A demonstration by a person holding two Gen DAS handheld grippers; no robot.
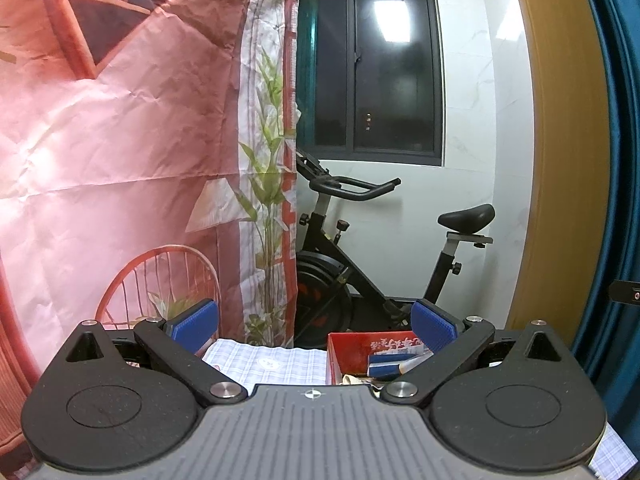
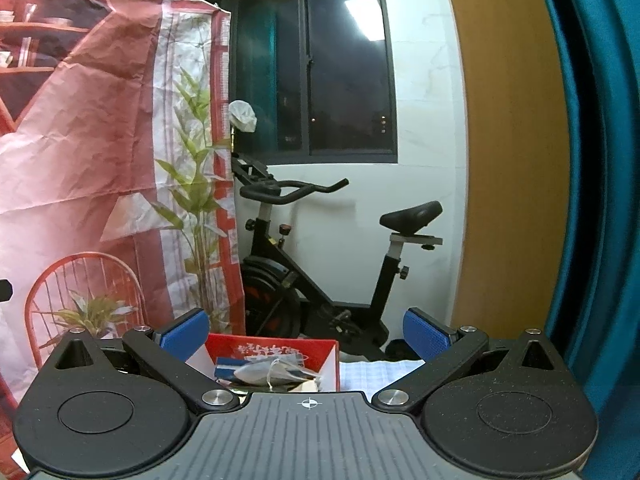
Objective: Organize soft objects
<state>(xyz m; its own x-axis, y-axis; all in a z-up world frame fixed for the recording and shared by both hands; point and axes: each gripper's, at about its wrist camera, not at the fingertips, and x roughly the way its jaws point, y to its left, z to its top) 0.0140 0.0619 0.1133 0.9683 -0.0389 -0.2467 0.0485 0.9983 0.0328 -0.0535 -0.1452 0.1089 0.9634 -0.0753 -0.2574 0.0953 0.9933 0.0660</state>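
Soft objects (image 1: 390, 362), folded blue-and-white cloth pieces, lie in a red cardboard box (image 1: 352, 346) on the checked cloth of the surface (image 1: 272, 360), far right of centre in my left view. My left gripper (image 1: 314, 324) has its ribbed blue fingers (image 1: 198, 320) spread wide, released, holding nothing.

In my right view, the same box (image 2: 276, 346) sits near left; a crumpled grey-white bundle (image 2: 272, 372) rests inside. My right gripper (image 2: 306, 330) fingers (image 2: 424, 334) are likewise released. A black exercise bike (image 2: 320, 240) stands beyond.
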